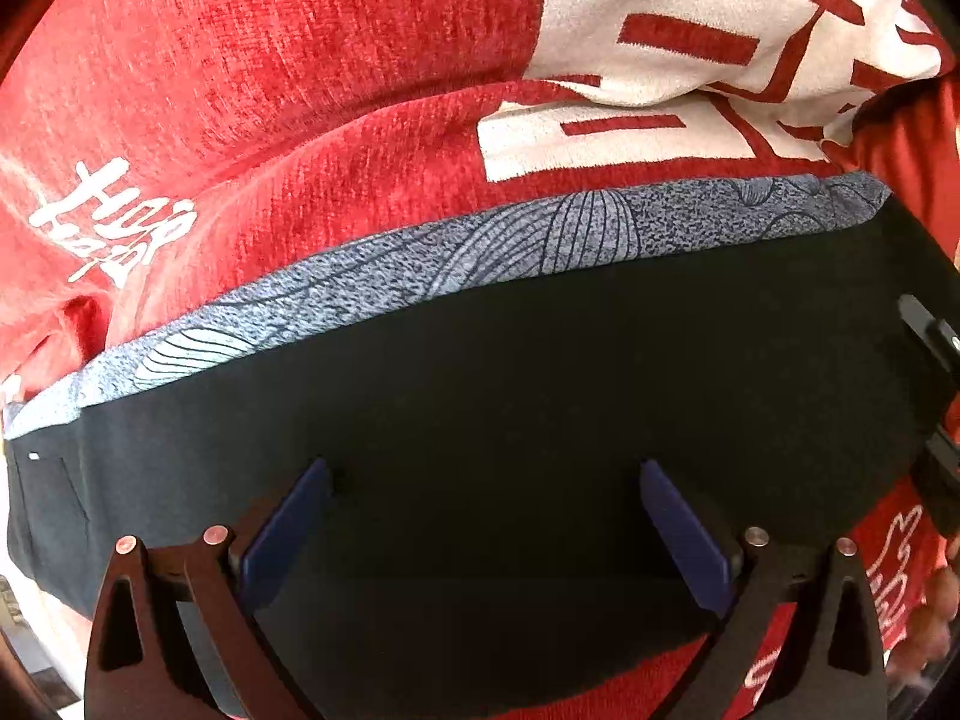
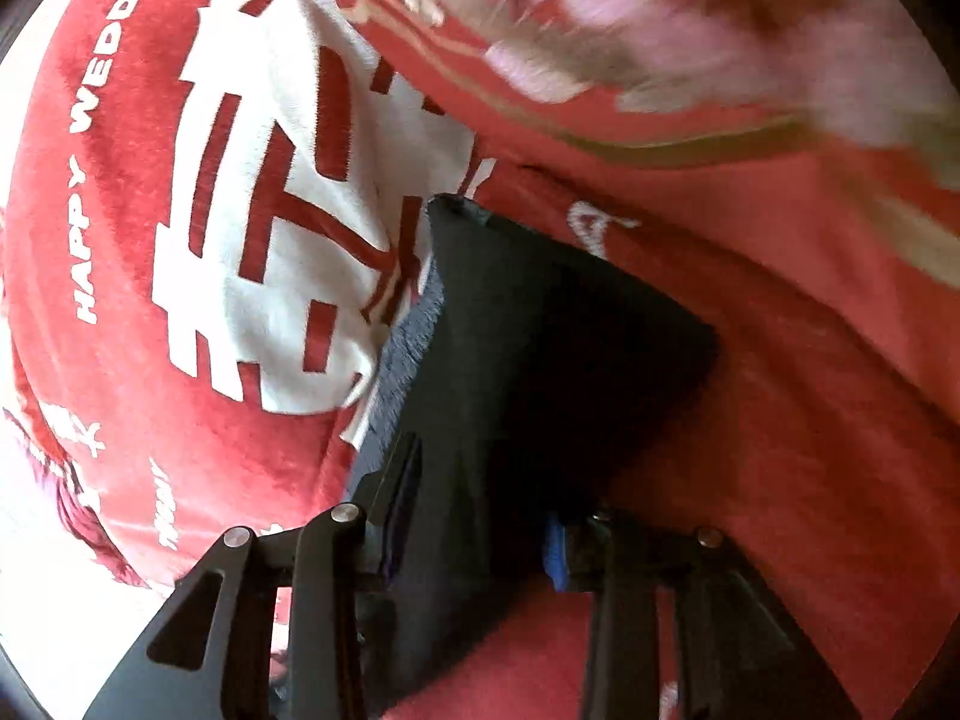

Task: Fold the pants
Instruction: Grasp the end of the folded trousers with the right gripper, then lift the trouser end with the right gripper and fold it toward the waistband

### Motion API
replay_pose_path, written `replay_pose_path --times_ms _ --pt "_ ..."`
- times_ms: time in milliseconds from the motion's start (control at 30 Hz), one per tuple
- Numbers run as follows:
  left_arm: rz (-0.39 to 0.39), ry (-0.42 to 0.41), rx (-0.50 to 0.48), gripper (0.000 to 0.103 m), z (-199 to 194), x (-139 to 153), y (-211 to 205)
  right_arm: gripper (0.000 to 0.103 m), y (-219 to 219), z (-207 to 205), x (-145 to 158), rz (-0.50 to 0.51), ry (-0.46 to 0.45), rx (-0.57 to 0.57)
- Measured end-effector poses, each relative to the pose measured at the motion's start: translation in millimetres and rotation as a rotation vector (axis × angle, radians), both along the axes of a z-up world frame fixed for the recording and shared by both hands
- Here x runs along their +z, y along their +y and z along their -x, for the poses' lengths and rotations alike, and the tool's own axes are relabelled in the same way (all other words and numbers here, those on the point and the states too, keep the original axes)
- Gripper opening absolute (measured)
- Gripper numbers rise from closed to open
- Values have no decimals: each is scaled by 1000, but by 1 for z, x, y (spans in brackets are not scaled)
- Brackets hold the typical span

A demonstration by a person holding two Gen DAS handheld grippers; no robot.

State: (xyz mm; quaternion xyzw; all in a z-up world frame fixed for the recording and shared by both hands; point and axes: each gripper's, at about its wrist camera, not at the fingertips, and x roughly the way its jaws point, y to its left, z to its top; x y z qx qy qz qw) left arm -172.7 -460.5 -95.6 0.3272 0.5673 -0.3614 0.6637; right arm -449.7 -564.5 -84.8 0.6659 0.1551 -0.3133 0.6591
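The black pants lie folded across a red blanket, with a strip of grey patterned fabric showing along their far edge. My left gripper points straight down over the black cloth, its blue pads set wide apart with nothing pinched between them. In the right wrist view the pants run away from me as a dark wedge to a far corner. My right gripper stands partly open over the near end, with the black cloth lying loose between its fingers.
The red blanket bears large white characters and white lettering. A blurred pink and cream flowered fabric lies at the upper right. A person's hand and dark hardware show at the right edge of the left wrist view.
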Motion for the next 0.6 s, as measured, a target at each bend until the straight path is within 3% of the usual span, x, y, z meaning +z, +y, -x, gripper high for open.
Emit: replay_pose_path --times_ms 33,67,100,200,267,400,600 --pt "14 1 1 76 -1 7 1 36 -3 -3 -2 -23 -15 0" --pt "30 10 -3 71 -3 14 2 31 -5 -6 -3 -55 -28 4" --pt "40 12 -4 70 -4 18 3 15 -7 -9 -3 -72 -68 11" --pt "84 23 -21 70 1 24 0 14 -7 -14 12 -39 -131 46" --pt "59 31 -61 70 12 8 -6 14 -5 -18 22 -23 -164 60" --pt "118 -28 -79 71 20 -1 2 15 3 -34 46 22 -187 121" --pt "136 89 -106 71 2 1 6 15 15 -67 79 112 -133 225"
